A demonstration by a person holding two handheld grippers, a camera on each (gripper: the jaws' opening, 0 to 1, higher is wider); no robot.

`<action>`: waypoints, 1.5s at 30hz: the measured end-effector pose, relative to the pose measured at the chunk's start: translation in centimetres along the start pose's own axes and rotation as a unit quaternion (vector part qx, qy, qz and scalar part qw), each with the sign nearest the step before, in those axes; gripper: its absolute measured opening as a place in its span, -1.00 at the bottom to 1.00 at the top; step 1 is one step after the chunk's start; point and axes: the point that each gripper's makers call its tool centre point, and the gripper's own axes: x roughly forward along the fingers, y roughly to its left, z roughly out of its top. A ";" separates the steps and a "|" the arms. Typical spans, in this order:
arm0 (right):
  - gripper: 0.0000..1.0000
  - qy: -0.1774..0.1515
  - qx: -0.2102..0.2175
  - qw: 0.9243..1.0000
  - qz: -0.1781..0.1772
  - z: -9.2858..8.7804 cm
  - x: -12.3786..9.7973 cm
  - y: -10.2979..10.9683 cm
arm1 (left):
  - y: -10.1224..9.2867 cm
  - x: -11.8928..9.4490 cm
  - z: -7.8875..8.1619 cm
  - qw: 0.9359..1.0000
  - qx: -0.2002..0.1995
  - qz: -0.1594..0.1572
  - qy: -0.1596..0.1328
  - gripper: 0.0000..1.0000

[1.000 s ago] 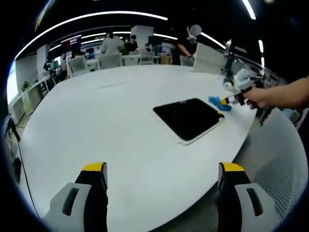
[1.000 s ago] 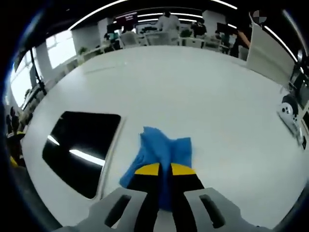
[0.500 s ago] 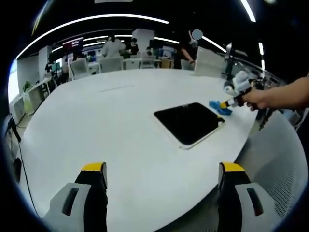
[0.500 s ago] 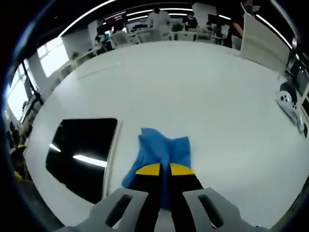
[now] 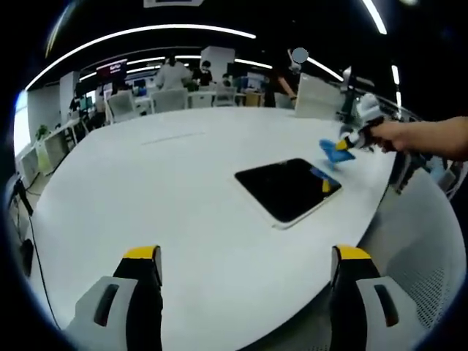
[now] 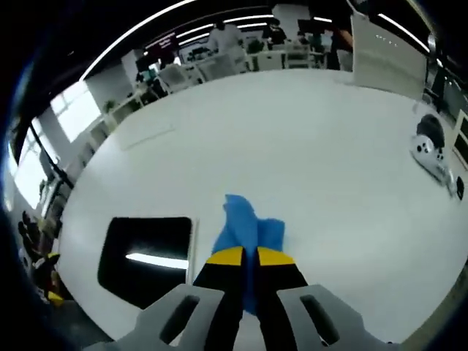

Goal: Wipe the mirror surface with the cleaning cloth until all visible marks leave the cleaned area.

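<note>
A: What do you see at the left side, in the left gripper view?

B: The left gripper [image 5: 247,272] is at the bottom, with its two yellow-tipped jaws spread wide and nothing between them. They stand above the near edge of the white table [image 5: 146,190].

A: And more to the right?

B: The mirror [image 5: 288,187] lies flat on the table, a dark rectangle in a pale frame. Its surface is dark, and I cannot tell if marks are on it. Further right, a hand [image 5: 391,136] holds the right gripper [image 5: 351,140], and the blue cleaning cloth [image 5: 336,148] hangs from its tip, above the table and near the far corner of the mirror.

A: What does the right gripper view show?

B: The mirror [image 6: 146,257] is at the left, reflecting a ceiling light. Just right of it, the right gripper [image 6: 249,257] has its jaws pressed together, pinching the cleaning cloth [image 6: 247,223]. The cloth is beside the mirror, not on it. At the far right a white device [image 6: 428,152] lies on the table [image 6: 307,139].
</note>
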 end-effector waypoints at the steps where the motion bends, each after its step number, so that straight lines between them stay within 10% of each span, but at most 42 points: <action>1: -1.00 0.000 0.000 1.000 0.001 0.3 -0.2 0.0 | 0.0 0.0 0.0 1.000 0.000 0.000 0.000 0.92; 45: -1.00 0.037 0.017 0.997 0.059 0.5 5.2 8.9 | -0.1 0.1 0.0 1.000 0.003 -0.004 0.000 0.92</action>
